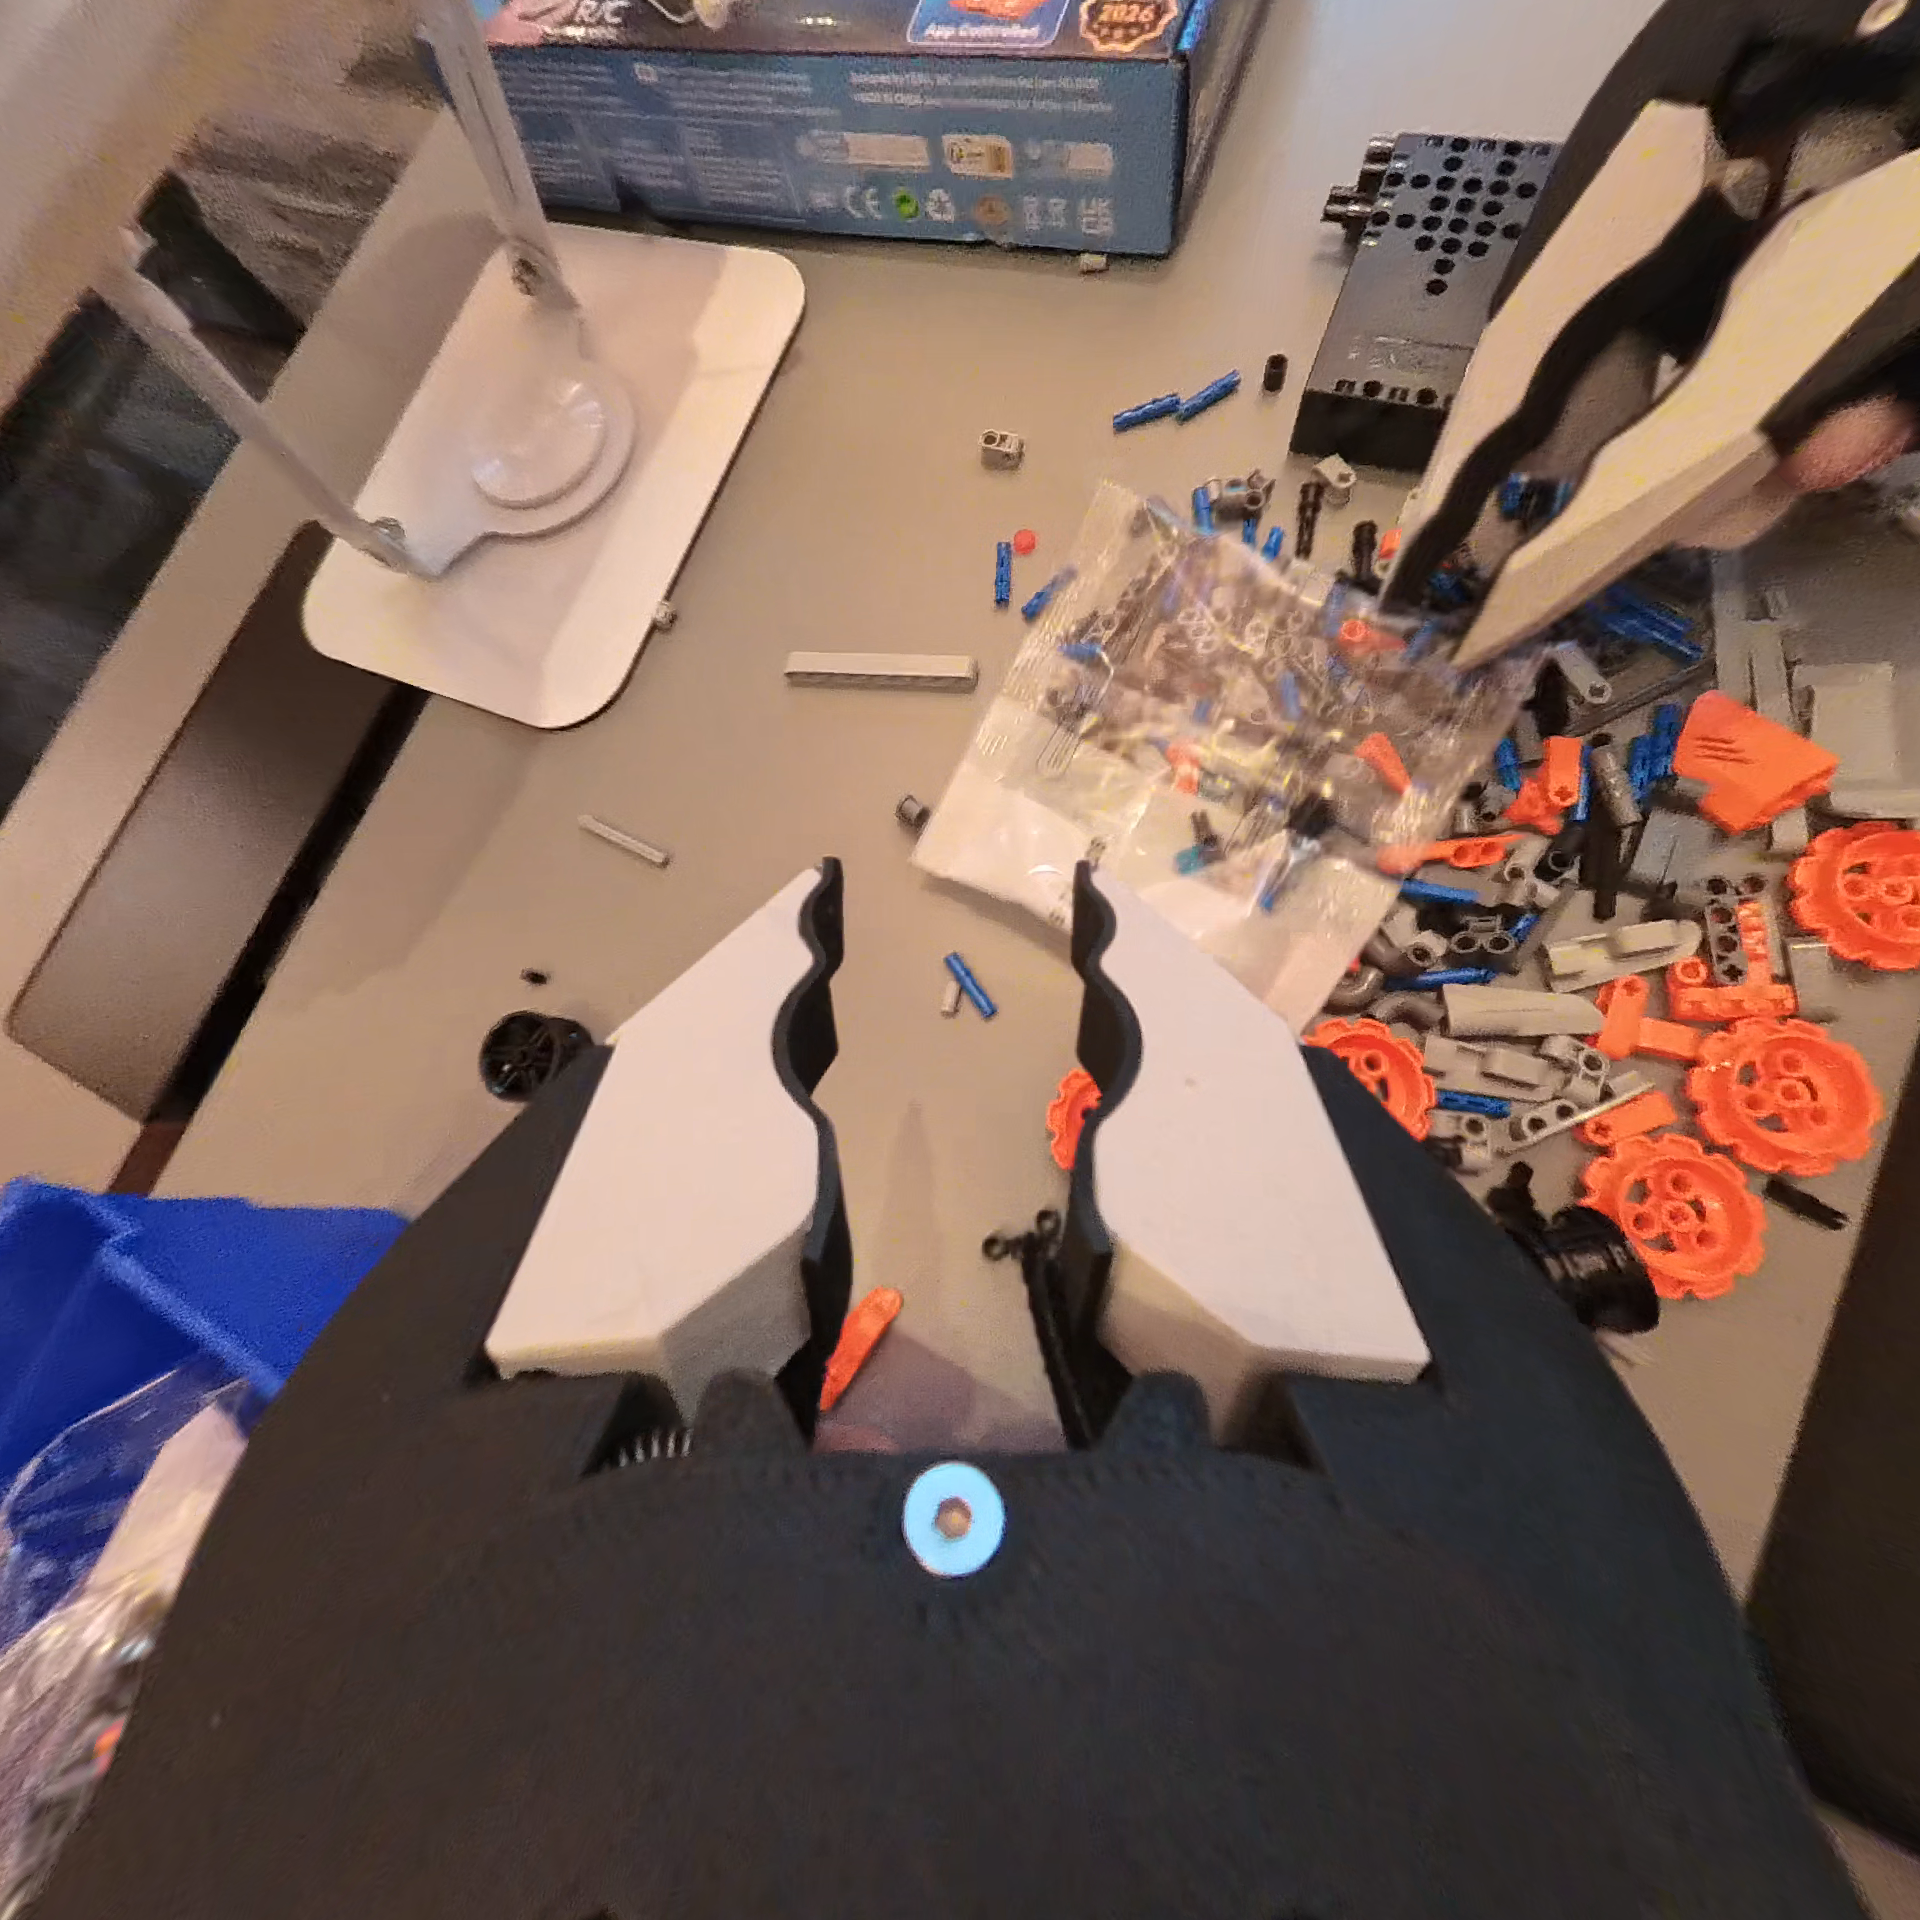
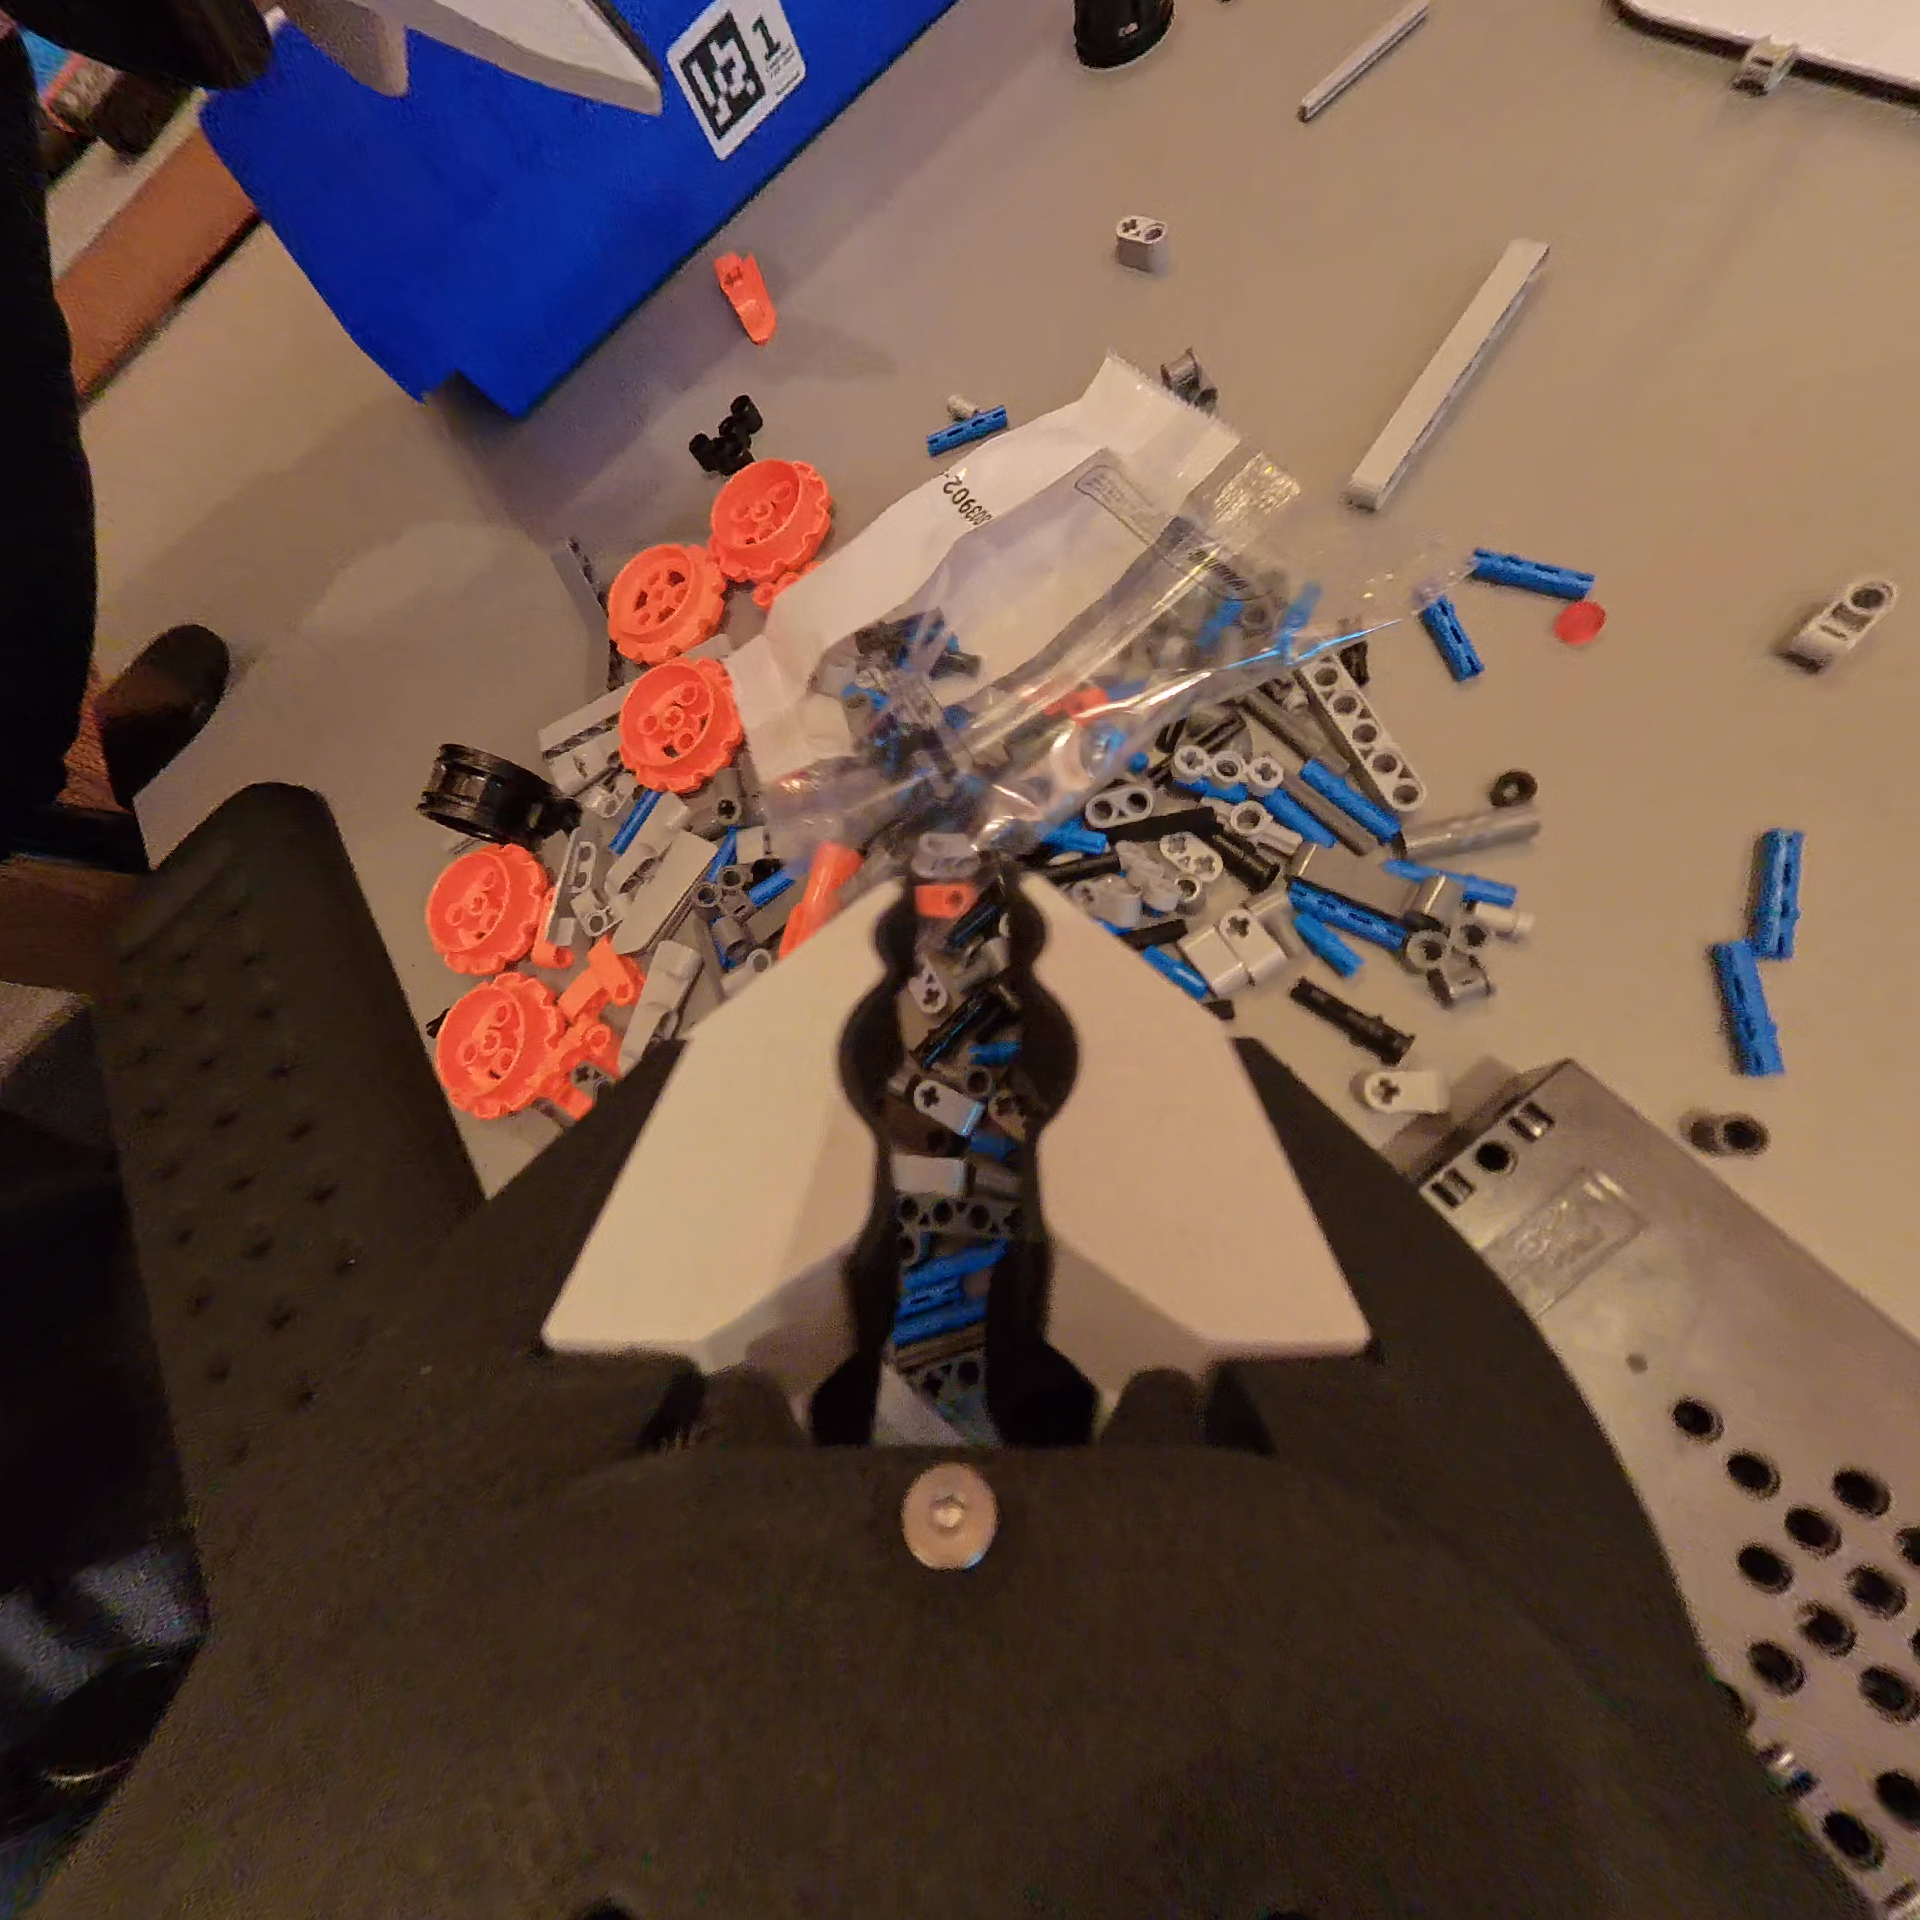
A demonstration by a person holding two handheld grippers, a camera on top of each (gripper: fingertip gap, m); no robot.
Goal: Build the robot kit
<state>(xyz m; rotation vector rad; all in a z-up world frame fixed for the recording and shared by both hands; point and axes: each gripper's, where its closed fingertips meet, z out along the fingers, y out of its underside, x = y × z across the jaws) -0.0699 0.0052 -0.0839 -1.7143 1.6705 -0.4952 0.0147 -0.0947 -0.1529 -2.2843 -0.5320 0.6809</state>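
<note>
The left gripper (image 1: 956, 883) hangs with jaws wide and empty over bare table beside the blue bin (image 1: 125, 1299), while farther off the right gripper (image 2: 961, 888), tips pinched together, seemingly grips the clear bag (image 2: 1039, 665) by its corner so parts spill onto the orange wheels (image 2: 681, 722).

Left wrist view: looks steeply down the left gripper (image 1: 954, 883) onto the grey table (image 1: 831, 499), from mid height; right wrist view: nearer, facing down over the parts pile (image 2: 1195, 852); both share the clear bag (image 1: 1195, 707), at 2 o'clock in the former, 12 o'clock in the latter.
</note>
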